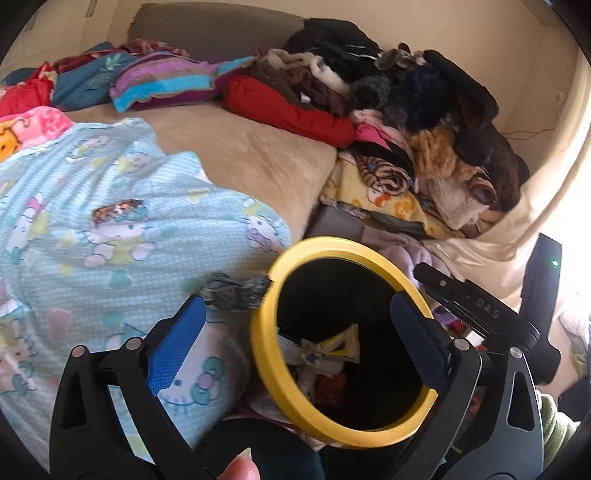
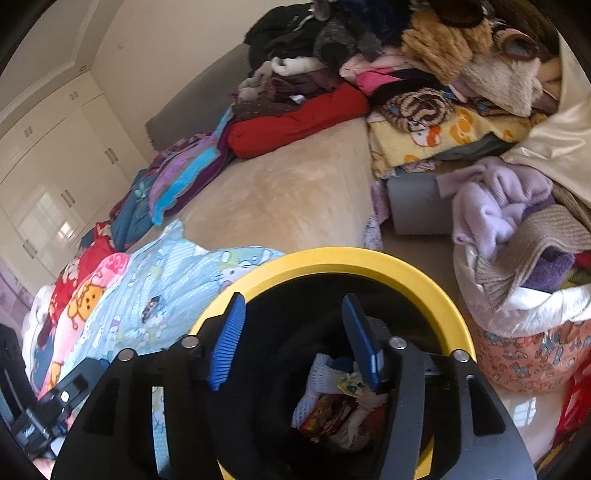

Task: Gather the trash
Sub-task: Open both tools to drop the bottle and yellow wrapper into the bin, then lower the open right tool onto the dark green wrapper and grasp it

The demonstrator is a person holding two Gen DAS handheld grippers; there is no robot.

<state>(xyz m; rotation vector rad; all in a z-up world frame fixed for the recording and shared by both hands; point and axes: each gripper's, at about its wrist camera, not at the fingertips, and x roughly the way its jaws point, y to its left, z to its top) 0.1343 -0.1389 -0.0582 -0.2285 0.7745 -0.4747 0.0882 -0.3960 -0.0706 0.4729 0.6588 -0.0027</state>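
Left wrist: both claws (image 1: 297,330) (image 2: 291,338) angled down, gaping empty over bin (image 2: 369,260).

A wide bed with a tan plush cover (image 2: 280,192) and grey padded headboard (image 1: 214,29) fills the room, cream panelled wardrobes (image 2: 55,162) beyond its far side, plain cream walls (image 2: 177,44) behind, daylight glaring nearby.

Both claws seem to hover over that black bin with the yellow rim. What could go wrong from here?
1. A dark crumpled wrapper sits at the yellow rim's outer edge, over the pale blue cartoon blanket; it could fall outside the black bin.
2. Another shiny wrapper lies farther off on the blanket's busy print and might be overlooked.
3. The open right gripper reaches inside the rim; pulling away carelessly might tip the bin.
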